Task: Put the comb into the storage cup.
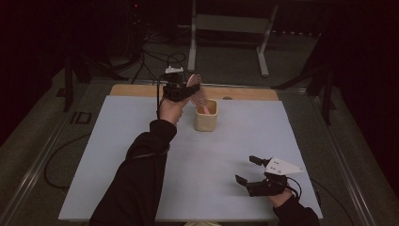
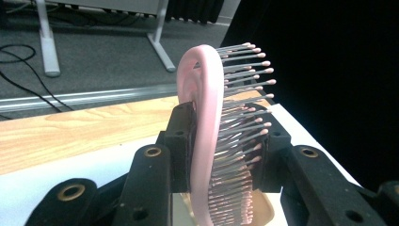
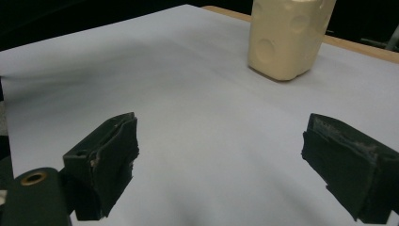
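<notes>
High view: cup (image 1: 206,117) mid-table, open surroundings

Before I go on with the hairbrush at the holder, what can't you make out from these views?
- Hairbrush handle end: left gripper view, cut off by the bottom edge between the left hand-held gripper jaws; high view, too small to tell how deep it sits in the cream holder.
- Holder's inside: right gripper view, its top is cut off by the upper edge.
- Far background: high view, too dark.
- Right hand-held gripper: open, nothing between its jaws.
</notes>
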Demonstrator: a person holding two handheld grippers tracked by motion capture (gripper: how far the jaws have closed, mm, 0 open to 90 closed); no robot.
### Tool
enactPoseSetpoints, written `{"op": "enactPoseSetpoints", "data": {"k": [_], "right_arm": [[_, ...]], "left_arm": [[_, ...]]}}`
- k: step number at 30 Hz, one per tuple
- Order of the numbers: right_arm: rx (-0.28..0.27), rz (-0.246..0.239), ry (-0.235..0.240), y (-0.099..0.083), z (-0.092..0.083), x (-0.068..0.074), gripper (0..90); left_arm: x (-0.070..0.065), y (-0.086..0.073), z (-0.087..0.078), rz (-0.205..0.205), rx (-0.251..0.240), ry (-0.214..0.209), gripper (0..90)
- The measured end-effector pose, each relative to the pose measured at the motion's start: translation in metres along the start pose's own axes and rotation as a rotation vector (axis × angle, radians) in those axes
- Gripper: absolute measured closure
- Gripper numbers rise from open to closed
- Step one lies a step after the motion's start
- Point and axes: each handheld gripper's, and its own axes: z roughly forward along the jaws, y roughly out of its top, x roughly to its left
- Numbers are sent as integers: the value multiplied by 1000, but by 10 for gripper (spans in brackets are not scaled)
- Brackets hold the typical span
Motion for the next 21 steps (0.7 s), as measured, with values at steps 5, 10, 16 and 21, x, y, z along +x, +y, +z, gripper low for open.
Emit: {"op": "enactPoseSetpoints", "data": {"k": [5,10,16,21], "right_arm": [[-1,4,1,0,0,0,104],[-1,3,2,0,0,0,104],[3,4,1,0,0,-1,104],[4,4,1,0,0,-1,104]], "left_arm": [[4,-5,0,2,-3,-6,661],[11,-9,1,-2,8,14,659],[15,-10,0,-11,13,-4,654],[15,-9,1,5,50,14,541]]}}
